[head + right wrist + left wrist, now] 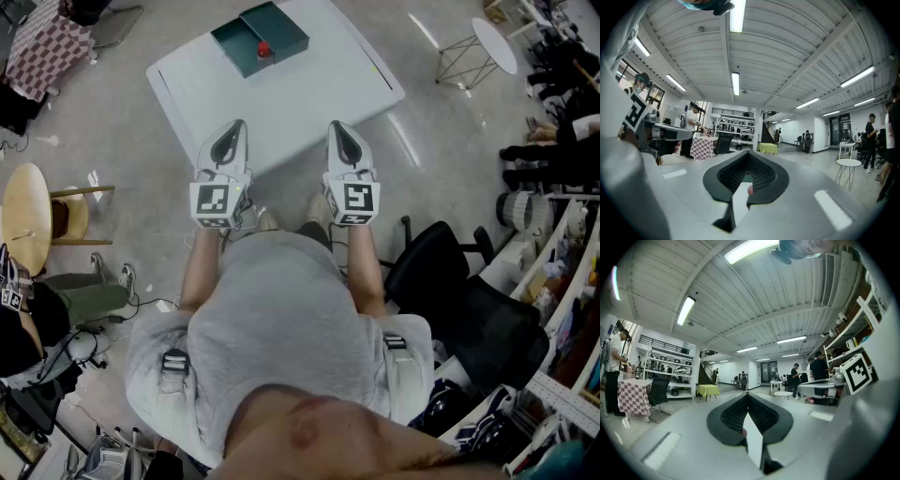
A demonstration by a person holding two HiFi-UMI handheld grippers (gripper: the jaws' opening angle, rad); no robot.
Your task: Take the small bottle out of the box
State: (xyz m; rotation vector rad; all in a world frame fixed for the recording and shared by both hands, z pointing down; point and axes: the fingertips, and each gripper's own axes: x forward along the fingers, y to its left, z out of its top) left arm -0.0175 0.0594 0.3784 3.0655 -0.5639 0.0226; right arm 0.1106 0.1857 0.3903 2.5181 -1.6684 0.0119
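A dark green box [261, 37] lies open on the far part of the white table [319, 89]. A small red-topped bottle [263, 49] sits inside it. My left gripper [238, 127] and right gripper [336, 126] hang side by side over the table's near edge, well short of the box. Both point forward, and each has its jaws pressed together with nothing between them. In the left gripper view the left gripper [747, 394] shows black pads meeting at a point. The right gripper [749, 153] looks the same, with a sliver of the green box [746, 178] beyond.
A black office chair [469, 309] stands close on my right, with cluttered shelves [562, 281] behind it. A round wooden stool [28, 220] is on my left. A small white round table [494, 45] stands far right, and a checkered cloth [42, 47] lies far left. People stand about the room.
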